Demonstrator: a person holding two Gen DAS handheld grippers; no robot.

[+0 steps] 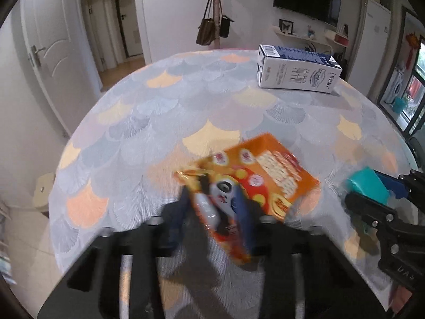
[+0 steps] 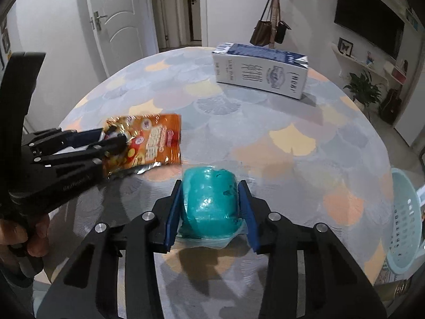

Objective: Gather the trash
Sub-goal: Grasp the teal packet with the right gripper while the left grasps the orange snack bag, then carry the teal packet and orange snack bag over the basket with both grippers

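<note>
Left wrist view: the left gripper (image 1: 212, 207) is clenched on an orange snack wrapper (image 1: 255, 175), both fingers pressed against its lower part. Whole foreground is motion-blurred, so the fingertips and the print on the wrapper are smeared; a panda-like face shows, lettering unreadable. Wrapper is tilted, its bottom corner hidden behind the gripper body. W/ the blur I can't tell if it touches the round table (image 1: 159, 122) or hangs just above it. A milk carton (image 1: 297, 70) lies on its side near the far edge of the table, well apart from the wrapper. At the right edge the right gripper (image 1: 382, 194) pokes in, mostly cut off by the frame, w/ a teal bit between its fingers.

Right wrist view: sharper. The right gripper (image 2: 211, 202) is closed around a teal crumpled bag (image 2: 209, 199), blue pads touching both its sides. Bag's rear end is hidden under the gripper body; a clear film rim shows at its base. Can't tell if it rests on the table (image 2: 292, 138). Left gripper (image 2: 114, 141) enters from the left, pinching the snack wrapper (image 2: 154, 143) by its near end; that end is covered by the fingers. Milk carton (image 2: 261, 70) lies far side. A pale blue basket (image 2: 406, 218) sits at the right rim, partly cut off; inside not visible.
</note>
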